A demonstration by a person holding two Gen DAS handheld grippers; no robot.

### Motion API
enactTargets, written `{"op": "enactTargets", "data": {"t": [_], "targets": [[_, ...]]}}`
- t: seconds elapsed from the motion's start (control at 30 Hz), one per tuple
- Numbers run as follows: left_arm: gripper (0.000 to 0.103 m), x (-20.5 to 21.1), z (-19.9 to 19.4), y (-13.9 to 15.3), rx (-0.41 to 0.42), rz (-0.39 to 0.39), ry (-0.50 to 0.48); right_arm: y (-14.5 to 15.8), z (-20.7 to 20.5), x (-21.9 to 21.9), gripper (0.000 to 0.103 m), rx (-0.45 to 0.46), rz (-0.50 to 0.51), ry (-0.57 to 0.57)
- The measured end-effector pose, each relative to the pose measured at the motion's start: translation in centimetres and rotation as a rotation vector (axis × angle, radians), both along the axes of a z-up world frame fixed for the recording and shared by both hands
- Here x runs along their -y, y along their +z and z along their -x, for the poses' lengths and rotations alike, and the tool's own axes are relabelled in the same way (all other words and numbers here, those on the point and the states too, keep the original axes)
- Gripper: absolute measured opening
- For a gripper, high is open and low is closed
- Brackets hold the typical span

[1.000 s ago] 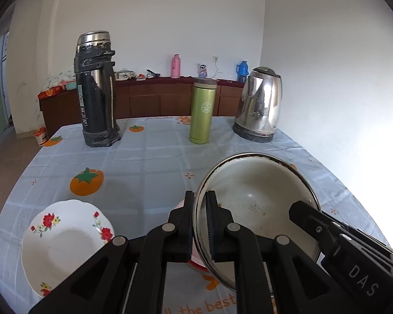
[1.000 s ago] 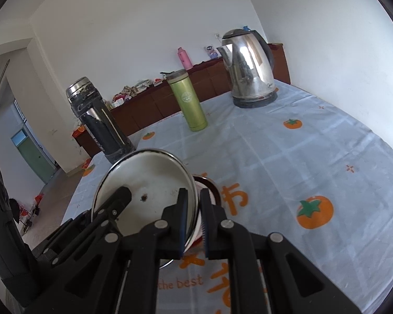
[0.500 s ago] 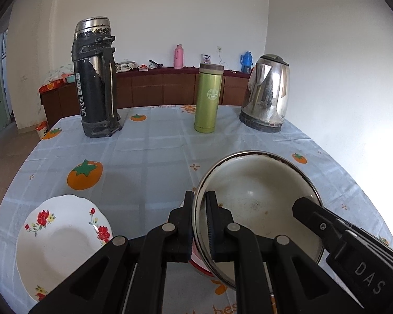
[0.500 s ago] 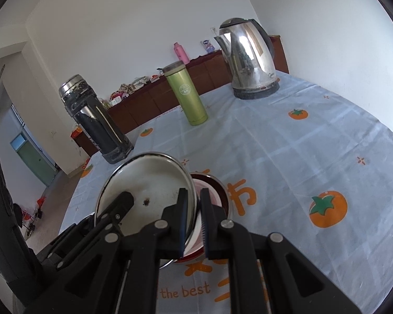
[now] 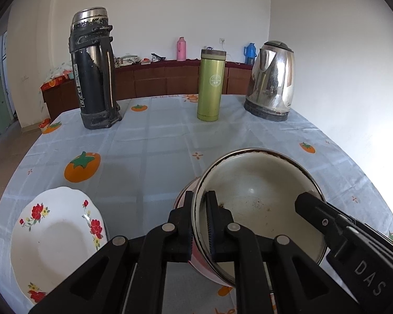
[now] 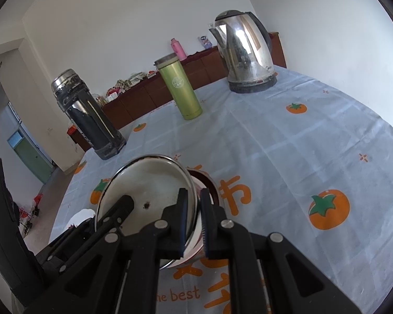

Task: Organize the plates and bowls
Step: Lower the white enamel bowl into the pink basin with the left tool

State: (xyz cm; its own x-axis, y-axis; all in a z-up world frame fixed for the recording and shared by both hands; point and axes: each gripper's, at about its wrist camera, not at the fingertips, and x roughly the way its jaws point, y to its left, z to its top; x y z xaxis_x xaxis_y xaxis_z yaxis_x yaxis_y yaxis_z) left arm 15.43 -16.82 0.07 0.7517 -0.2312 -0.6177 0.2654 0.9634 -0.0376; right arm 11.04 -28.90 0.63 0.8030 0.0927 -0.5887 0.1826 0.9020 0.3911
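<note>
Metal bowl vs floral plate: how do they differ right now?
The metal bowl is deep, plain off-white inside with a dark chipped rim; the floral plate is shallow, white with red flowers and a scalloped edge. The bowl is tilted, its rim pinched by the left gripper and right gripper over a pink bowl; the plate lies flat on the tablecloth, ungripped. Both are round and empty.

My enamel bowl (image 5: 259,206) covers most of the pink bowl (image 5: 184,196) under it, so I see only a sliver of its rim. My left gripper (image 5: 199,210) hides the near edge of the floral plate (image 5: 49,238). The clutter on the far sideboard (image 5: 157,78) is too small to identify.
</note>
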Motion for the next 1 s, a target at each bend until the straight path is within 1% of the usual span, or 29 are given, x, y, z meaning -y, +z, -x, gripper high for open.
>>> {"op": "enactTargets", "data": {"t": [0.33,0.5,0.63,1.0], "targets": [[0.010,0.2,-0.8,-0.4,-0.025,0.009,0.006,-0.7,-0.7,0.4,0.009,-0.007,-0.018,-0.002],[0.010,0.1,-1.6,-0.7,-0.054,0.026,0.006,-1.0,-1.2,0.9,0.010,-0.002,-0.045,-0.003],[0.010,-0.1,-2.1,-0.8,-0.073,0.045,0.010,-1.1,-1.3,0.7,0.012,0.012,-0.049,0.003],[0.010,0.0,-2.2,-0.8,-0.074,0.042,0.019,-1.6,-1.6,0.8,0.013,0.032,-0.072,0.006]]}}
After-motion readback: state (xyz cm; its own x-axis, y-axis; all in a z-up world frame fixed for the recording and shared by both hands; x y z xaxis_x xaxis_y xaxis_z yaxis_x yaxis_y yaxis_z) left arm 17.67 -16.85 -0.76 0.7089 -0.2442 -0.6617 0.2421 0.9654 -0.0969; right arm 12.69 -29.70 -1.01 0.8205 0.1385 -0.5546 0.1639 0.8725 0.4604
